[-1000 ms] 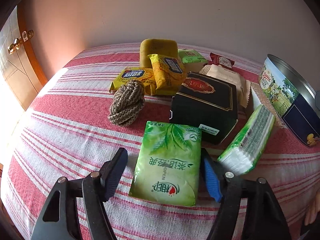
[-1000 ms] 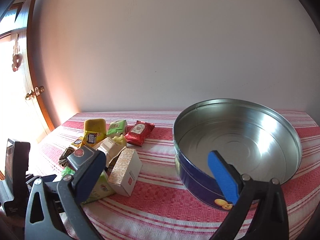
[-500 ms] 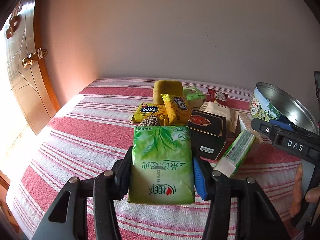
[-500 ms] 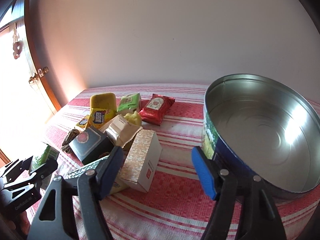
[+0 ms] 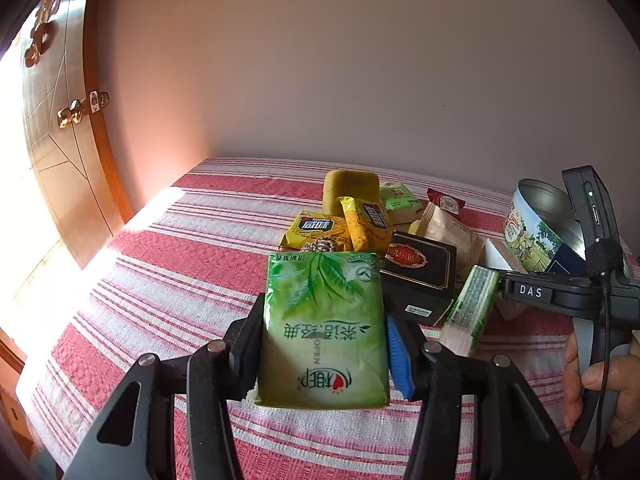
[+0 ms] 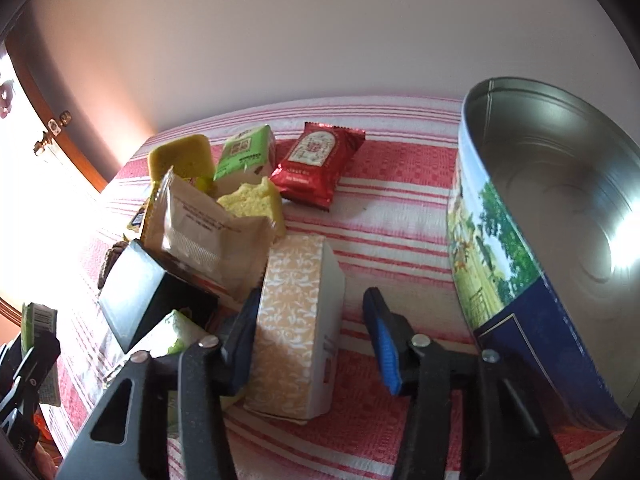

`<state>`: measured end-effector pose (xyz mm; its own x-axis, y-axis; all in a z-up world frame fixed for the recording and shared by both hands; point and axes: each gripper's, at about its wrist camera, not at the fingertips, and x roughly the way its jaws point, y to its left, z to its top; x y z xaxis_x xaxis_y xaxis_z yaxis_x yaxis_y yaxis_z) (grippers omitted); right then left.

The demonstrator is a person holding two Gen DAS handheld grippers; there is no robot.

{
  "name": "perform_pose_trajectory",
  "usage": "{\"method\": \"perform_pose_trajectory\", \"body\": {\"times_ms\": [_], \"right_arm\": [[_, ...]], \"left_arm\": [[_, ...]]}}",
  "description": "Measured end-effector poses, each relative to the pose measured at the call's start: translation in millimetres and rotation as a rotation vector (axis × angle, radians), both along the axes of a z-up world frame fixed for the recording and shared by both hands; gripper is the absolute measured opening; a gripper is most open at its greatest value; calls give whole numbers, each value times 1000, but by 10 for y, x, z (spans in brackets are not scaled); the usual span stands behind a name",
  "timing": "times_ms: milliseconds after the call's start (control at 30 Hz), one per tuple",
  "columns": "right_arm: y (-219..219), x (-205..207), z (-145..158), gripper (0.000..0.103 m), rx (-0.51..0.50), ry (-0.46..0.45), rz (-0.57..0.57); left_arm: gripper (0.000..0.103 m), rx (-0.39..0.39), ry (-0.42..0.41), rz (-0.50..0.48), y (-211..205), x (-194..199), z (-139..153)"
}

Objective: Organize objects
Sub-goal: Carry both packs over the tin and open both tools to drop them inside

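Note:
My left gripper (image 5: 324, 340) is shut on a green tissue pack (image 5: 324, 320) and holds it above the red-striped cloth (image 5: 180, 264). In the right wrist view, an orange-patterned white box (image 6: 296, 320) lies on the cloth between the jaws of my right gripper (image 6: 312, 308). Those jaws are closing. The left pad touches the box, while the blue right pad (image 6: 384, 340) is still a little apart from it. An open round metal tin (image 6: 560, 200) stands just right of that gripper, and it also shows far right as the tin (image 5: 536, 220) in the left wrist view.
A pile sits mid-cloth: a black box (image 5: 420, 276), a second green tissue pack (image 5: 472, 308), yellow snack packs (image 5: 320, 228), a yellow sponge (image 5: 352, 188), a brown paper pack (image 6: 200, 232) and a red packet (image 6: 316, 160). A wooden door (image 5: 60, 160) stands left. A person's hand (image 5: 600, 380) holds the right gripper.
The left gripper closed on the green tissue pack and lifted it off the cloth. The right gripper swung down and left from the tin to the patterned box, and its jaws narrowed around it.

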<state>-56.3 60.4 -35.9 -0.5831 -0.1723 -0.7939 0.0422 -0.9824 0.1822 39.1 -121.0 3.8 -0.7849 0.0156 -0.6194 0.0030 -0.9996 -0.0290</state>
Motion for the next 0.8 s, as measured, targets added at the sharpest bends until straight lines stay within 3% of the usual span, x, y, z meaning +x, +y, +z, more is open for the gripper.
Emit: {"method": "perform_pose_trajectory", "body": {"times_ms": [33, 133, 333, 467, 800], "right_arm": [[-9, 35, 0, 26, 16, -2, 6], [53, 184, 14, 26, -66, 18, 32], [249, 679, 559, 26, -99, 311, 65], [673, 886, 784, 26, -48, 457, -50], [1893, 981, 754, 26, 73, 426, -300]], "left_arm": [[54, -1, 1, -2, 10, 3, 8], [54, 4, 10, -5, 37, 11, 33], [54, 20, 94, -47, 302, 25, 235], [54, 15, 146, -125, 686, -27, 385], [54, 63, 136, -299, 1772, -418, 394]]}}
